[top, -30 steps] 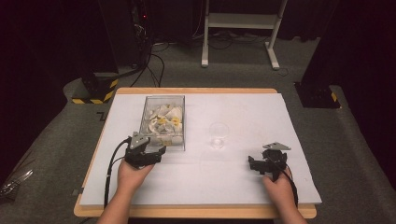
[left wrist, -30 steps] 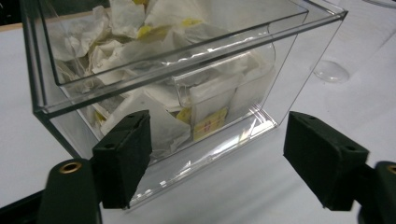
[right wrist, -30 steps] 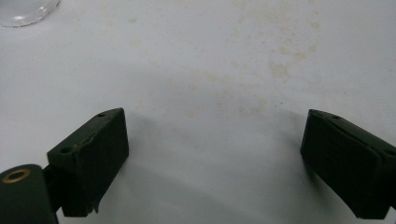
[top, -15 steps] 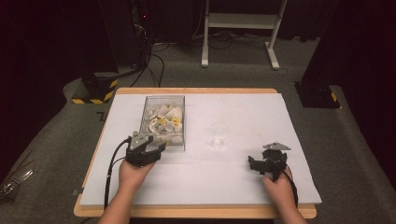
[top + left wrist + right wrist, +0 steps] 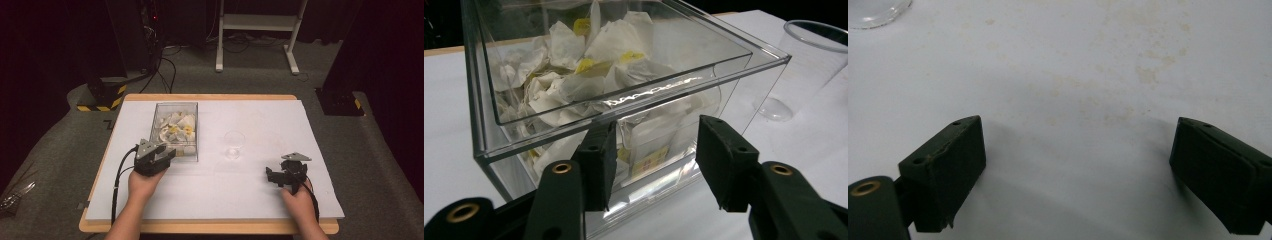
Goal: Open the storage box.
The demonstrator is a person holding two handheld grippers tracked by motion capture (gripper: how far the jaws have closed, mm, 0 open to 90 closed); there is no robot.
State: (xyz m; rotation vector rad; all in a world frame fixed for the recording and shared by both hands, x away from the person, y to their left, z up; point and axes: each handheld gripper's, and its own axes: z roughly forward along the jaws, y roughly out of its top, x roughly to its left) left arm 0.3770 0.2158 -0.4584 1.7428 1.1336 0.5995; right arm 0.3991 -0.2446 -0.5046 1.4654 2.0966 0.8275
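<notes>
Tea bags (image 5: pixel 177 131), white paper sachets with yellow tags, fill a clear rectangular plastic box (image 5: pixel 192 132) that stands on the white-covered table (image 5: pixel 260 185), left of centre. In the high view the box's long axis runs away from the person, its short near wall facing the left gripper (image 5: pixel 167 154). That gripper sits right at the near wall, pointing forward at it. In the left gripper view its jaws (image 5: pixel 654 155) have just been closing, yet a clear gap remains between them, with the transparent wall just ahead and nothing pinched. A clear plastic cup (image 5: pixel 234 144) stands upright just right of the box. The right gripper (image 5: pixel 272 176) rests low over bare table, well apart from the box, jaws spread wide and empty.
</notes>
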